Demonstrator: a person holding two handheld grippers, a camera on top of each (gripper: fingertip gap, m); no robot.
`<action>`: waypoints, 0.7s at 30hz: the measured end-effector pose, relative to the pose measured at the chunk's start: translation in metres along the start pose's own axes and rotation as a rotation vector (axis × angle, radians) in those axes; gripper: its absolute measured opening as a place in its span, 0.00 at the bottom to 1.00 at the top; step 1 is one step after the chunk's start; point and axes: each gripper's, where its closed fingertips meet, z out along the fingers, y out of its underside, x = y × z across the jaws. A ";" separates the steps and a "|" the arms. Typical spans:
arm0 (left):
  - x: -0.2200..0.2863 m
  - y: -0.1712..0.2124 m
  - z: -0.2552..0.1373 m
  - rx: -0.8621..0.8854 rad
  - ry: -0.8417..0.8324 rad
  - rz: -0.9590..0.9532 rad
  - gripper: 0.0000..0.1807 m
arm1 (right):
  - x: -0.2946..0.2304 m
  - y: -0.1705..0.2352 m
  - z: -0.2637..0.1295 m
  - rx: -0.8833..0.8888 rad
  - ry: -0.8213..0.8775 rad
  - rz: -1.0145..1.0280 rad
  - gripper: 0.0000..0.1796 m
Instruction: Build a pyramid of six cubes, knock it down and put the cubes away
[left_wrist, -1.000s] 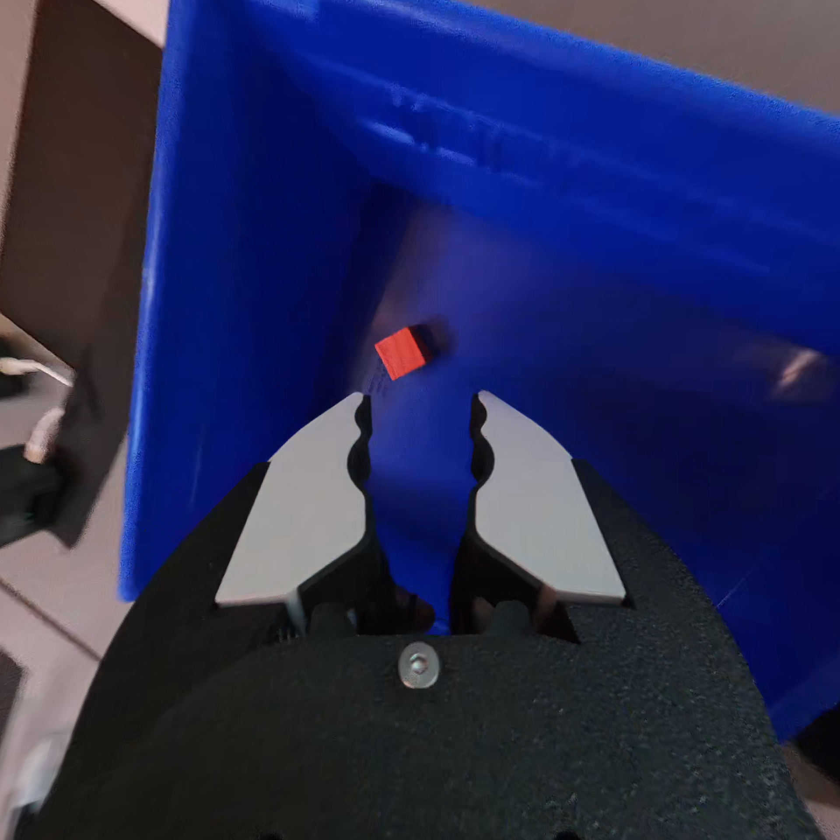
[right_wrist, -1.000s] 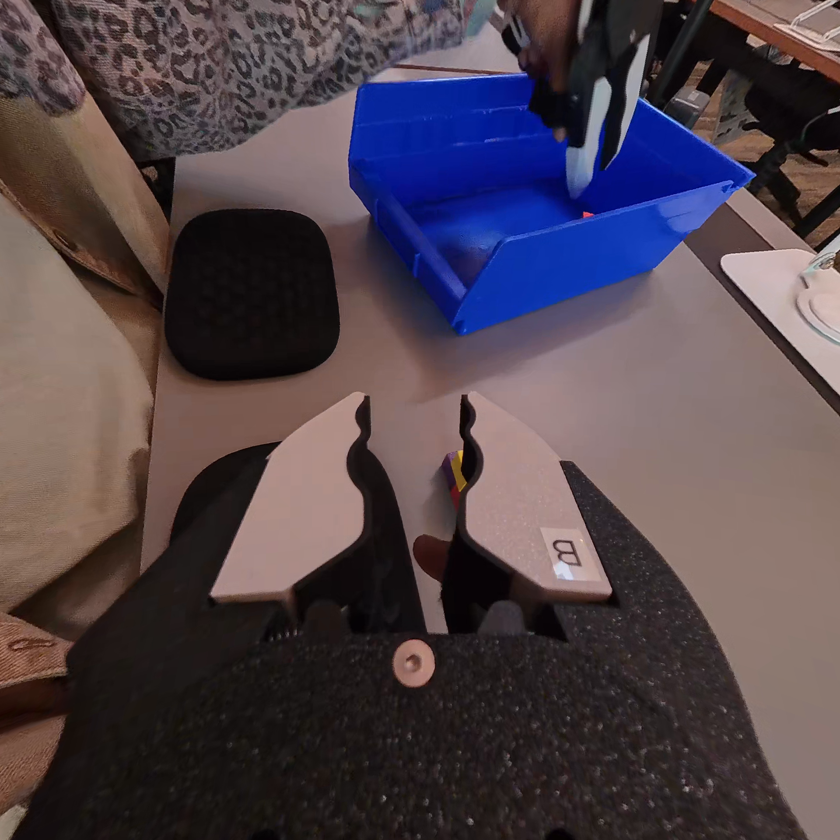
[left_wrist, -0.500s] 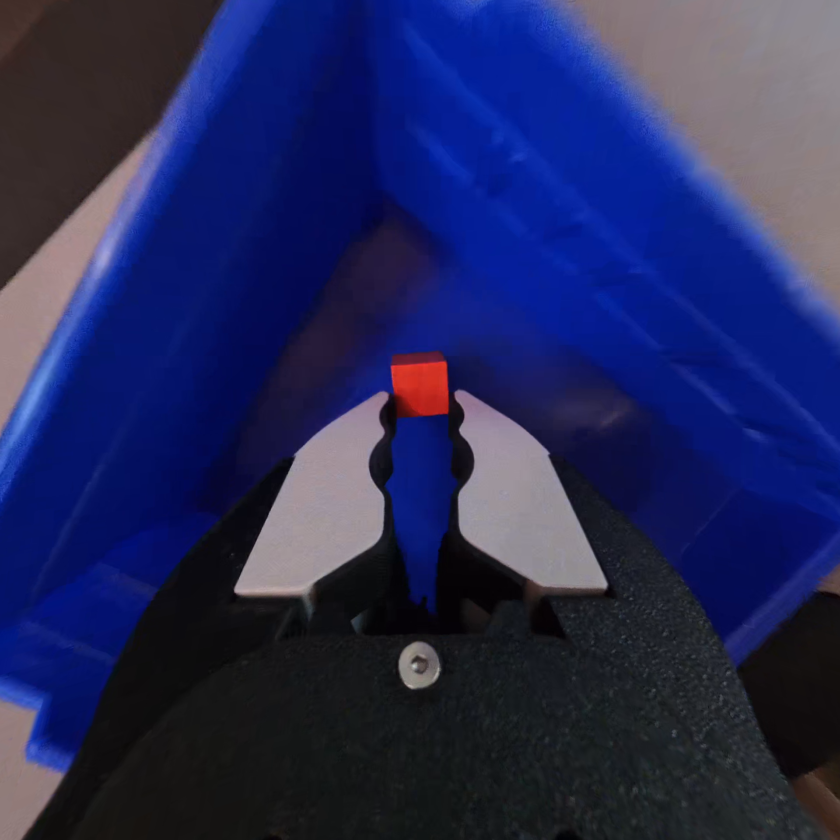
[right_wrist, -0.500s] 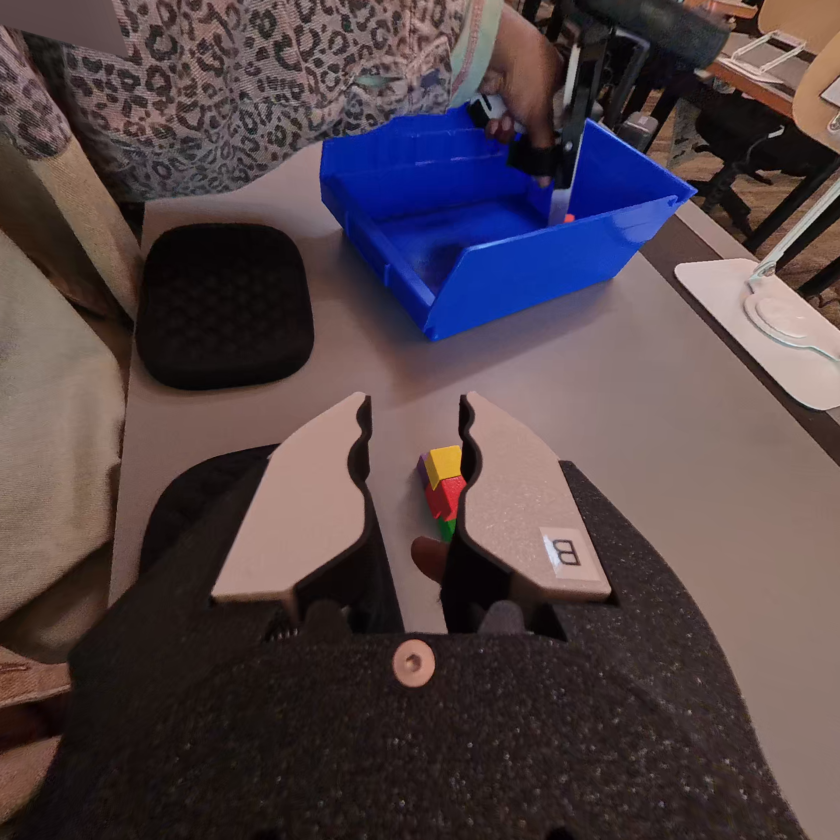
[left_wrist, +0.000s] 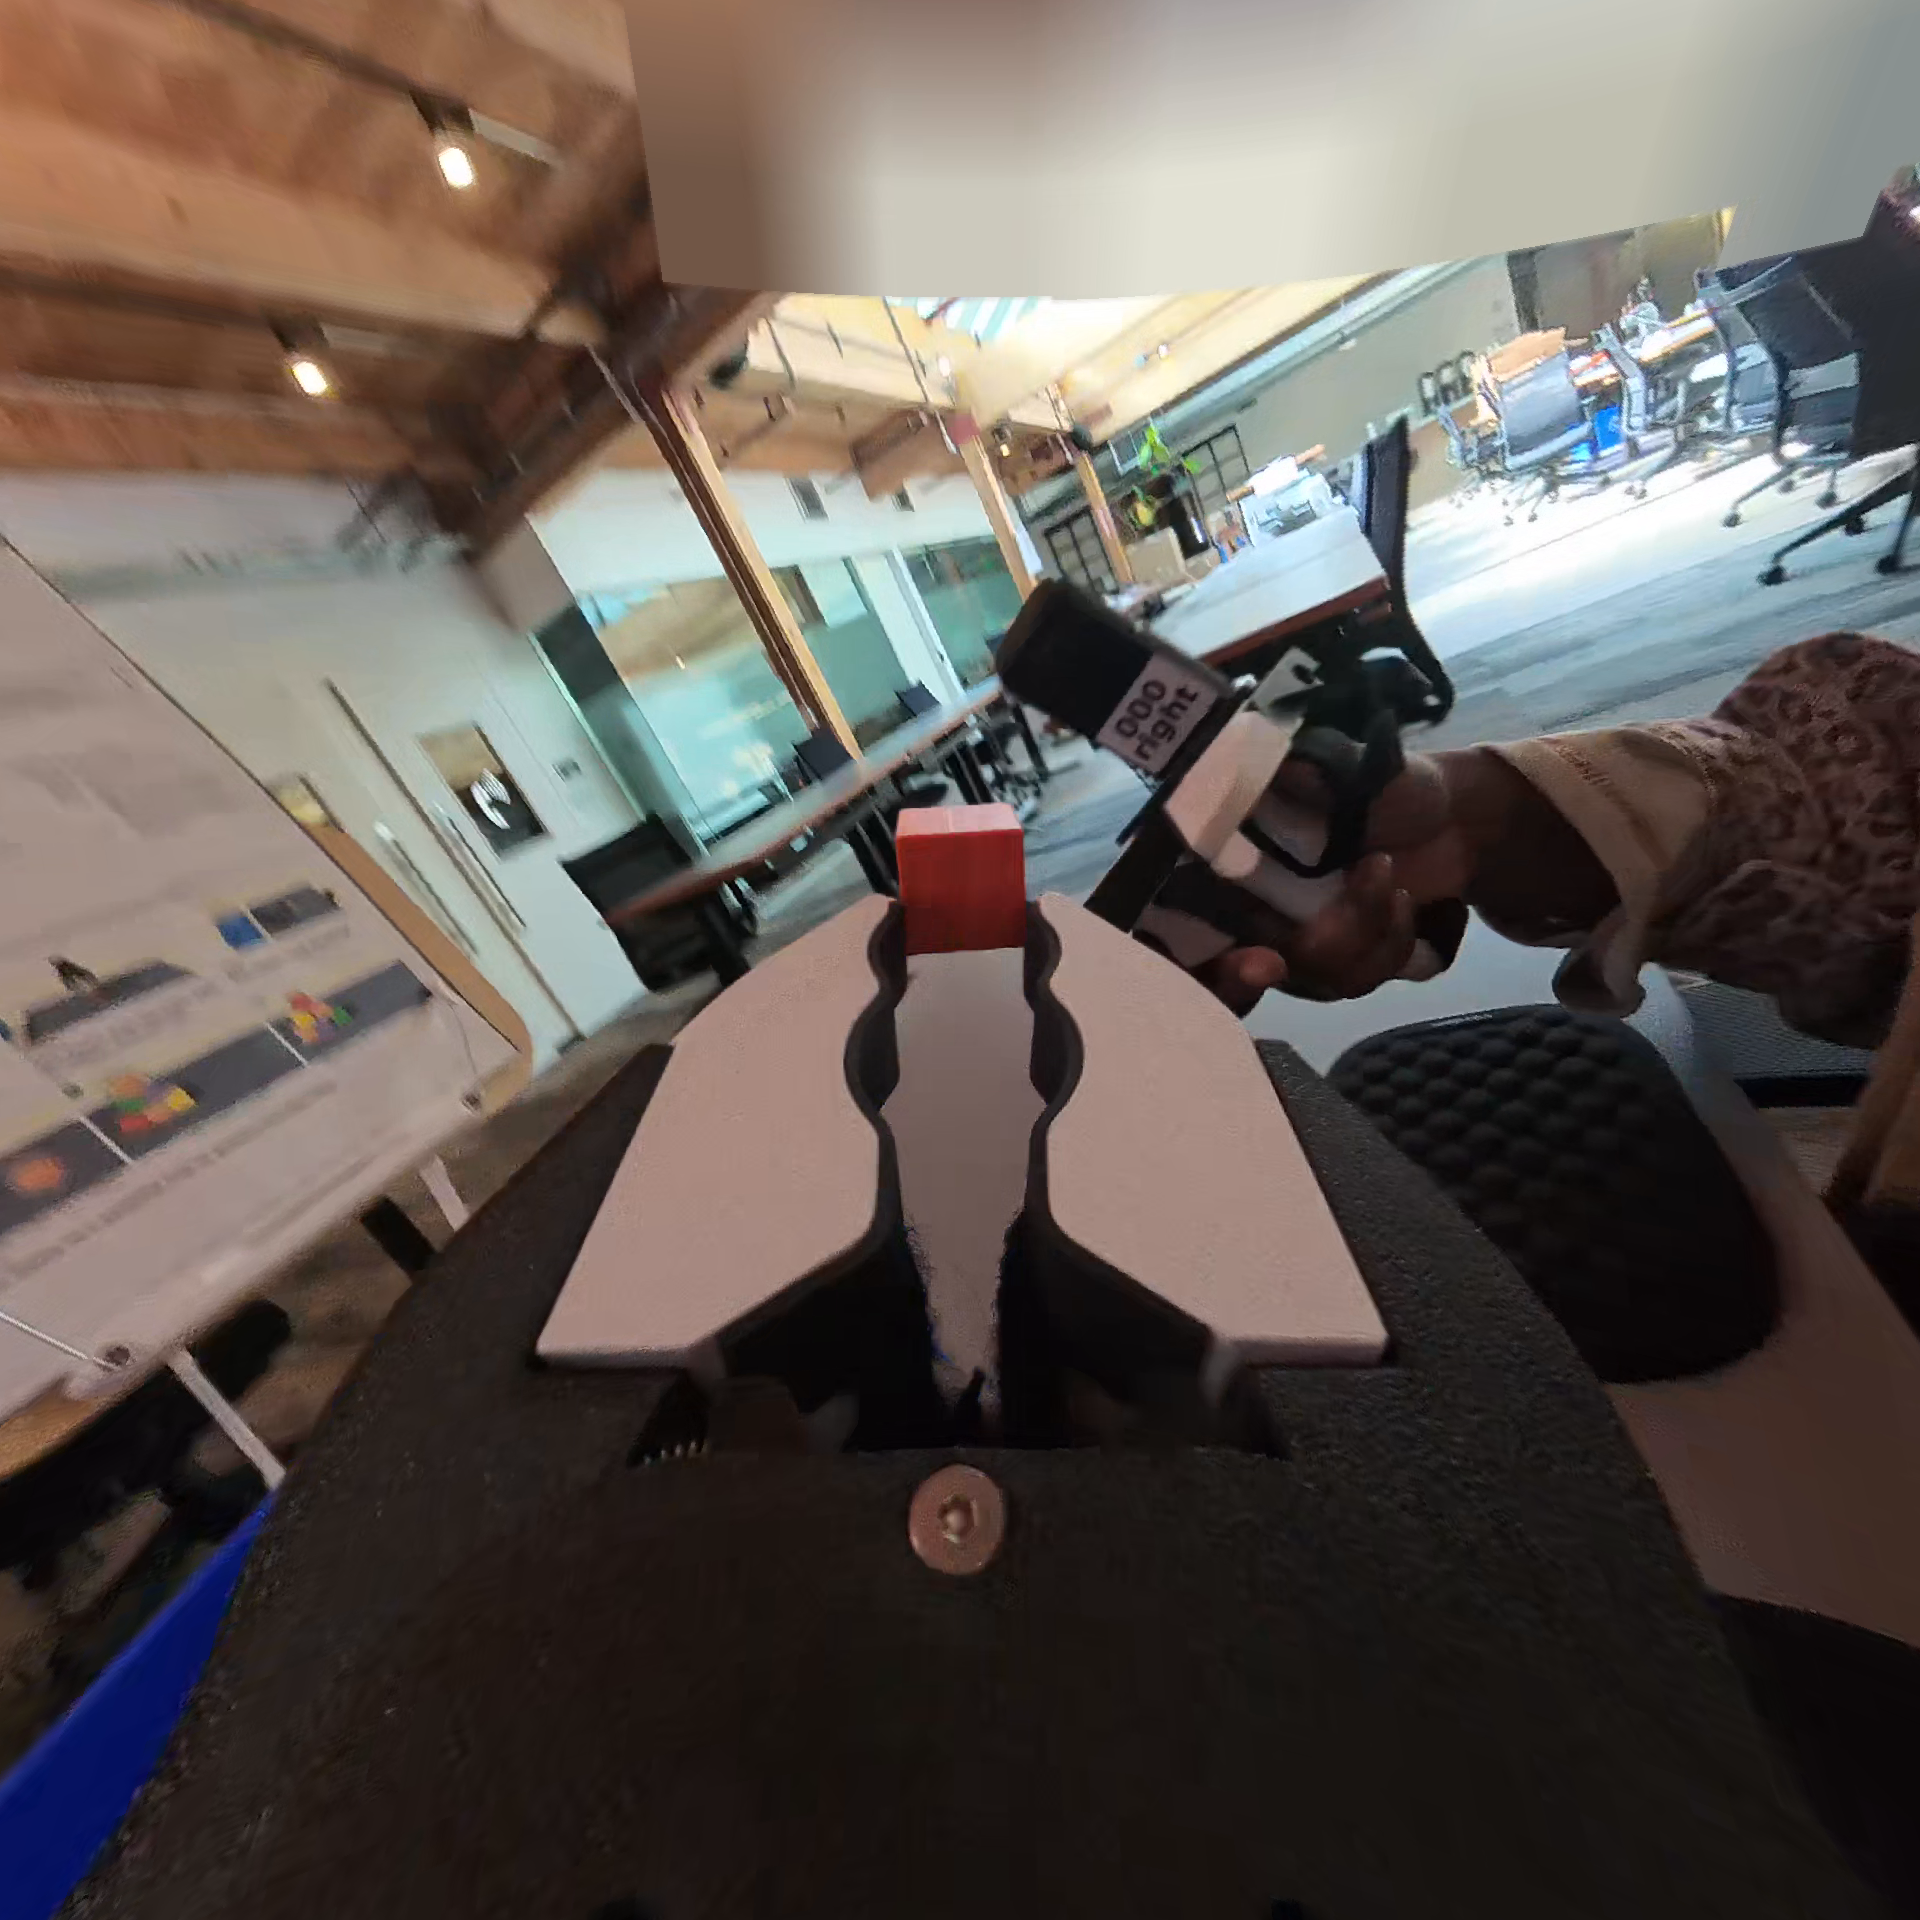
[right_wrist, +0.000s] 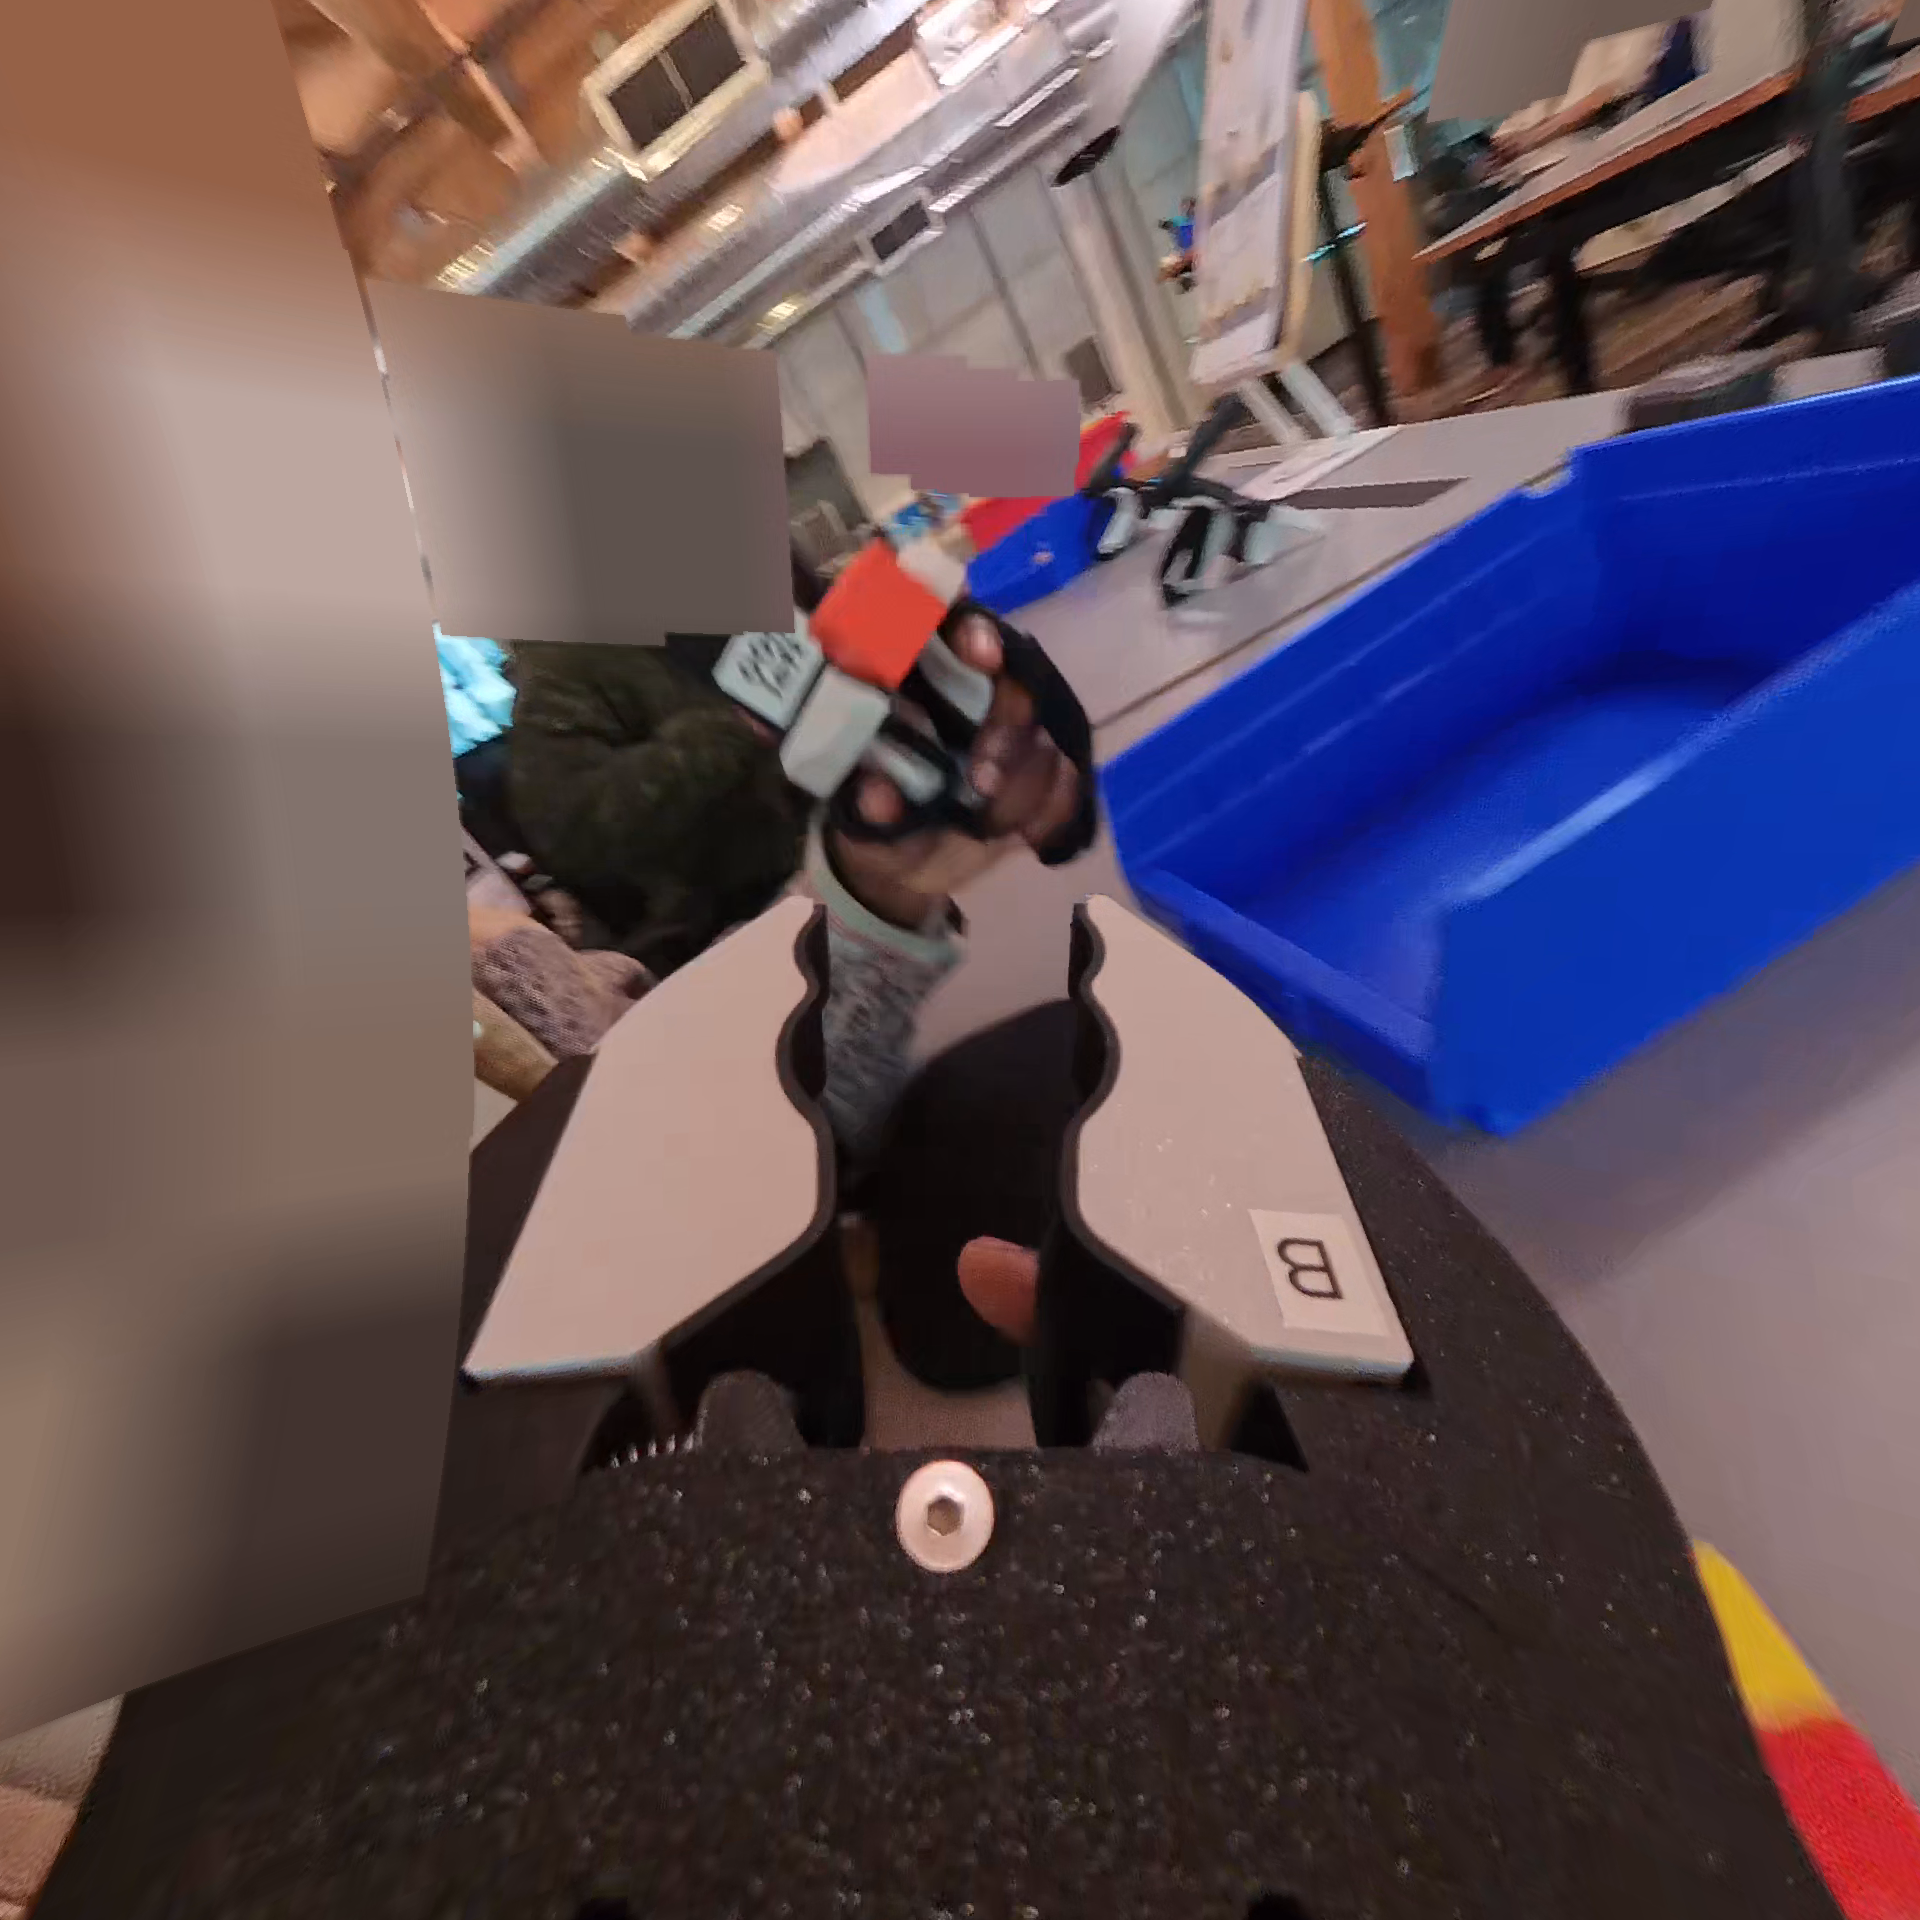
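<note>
We find the left tool (left_wrist: 961, 920) raised off the bench, its two grey fingers closed narrowly on a small red-orange plastic cube (left_wrist: 959, 878) pinched at the very tips. In the right wrist view the same cube (right_wrist: 878, 629) shows aloft in that tool, to the left of the blue plastic bin (right_wrist: 1538, 790). The right tool (right_wrist: 948, 925) stands wide, with nothing between its fingers. We note the bin resting on the grey bench (right_wrist: 1662, 1247), its floor bare where visible. A black textured pad (left_wrist: 1558, 1174) lies on the bench just right of the left tool. Blurred yellow and red cubes (right_wrist: 1808, 1725) show at the lower right edge.
</note>
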 end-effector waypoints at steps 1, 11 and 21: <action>0.007 -0.003 -0.002 0.041 -0.018 0.060 0.12 | -0.008 -0.002 0.010 0.001 -0.057 0.043 0.25; 0.048 -0.005 -0.005 0.091 0.042 0.206 0.12 | -0.047 0.008 0.041 -0.087 -0.184 0.113 0.24; 0.066 0.038 0.002 -0.250 0.126 0.072 0.13 | -0.035 0.015 0.014 -0.163 -0.106 0.018 0.12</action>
